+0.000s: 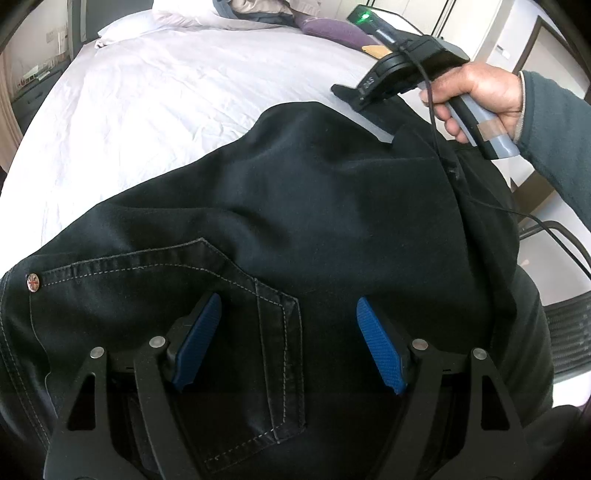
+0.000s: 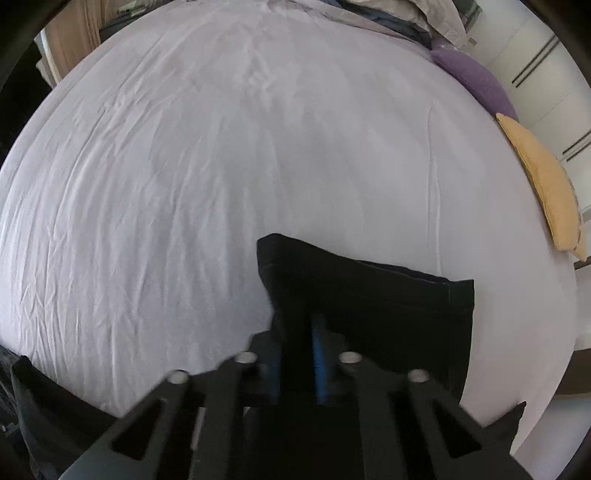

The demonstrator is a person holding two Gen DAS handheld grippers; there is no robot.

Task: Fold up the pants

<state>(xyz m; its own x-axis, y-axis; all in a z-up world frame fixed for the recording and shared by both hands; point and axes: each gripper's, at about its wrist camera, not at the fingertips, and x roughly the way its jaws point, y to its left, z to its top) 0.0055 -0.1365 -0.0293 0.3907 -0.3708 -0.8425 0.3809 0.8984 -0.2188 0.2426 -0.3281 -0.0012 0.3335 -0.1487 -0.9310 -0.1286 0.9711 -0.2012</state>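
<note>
Black pants lie spread on a white bed, back pocket and a copper rivet facing up. My left gripper is open just above the pocket, blue pads wide apart, holding nothing. My right gripper is shut on a hem end of the pants and holds it above the sheet. In the left wrist view the right gripper shows at the pants' far right edge, held by a hand.
The white bed sheet stretches ahead. A purple pillow and a yellow pillow lie at its right edge. A heap of clothes and a white pillow sit at the far end. A cable trails right.
</note>
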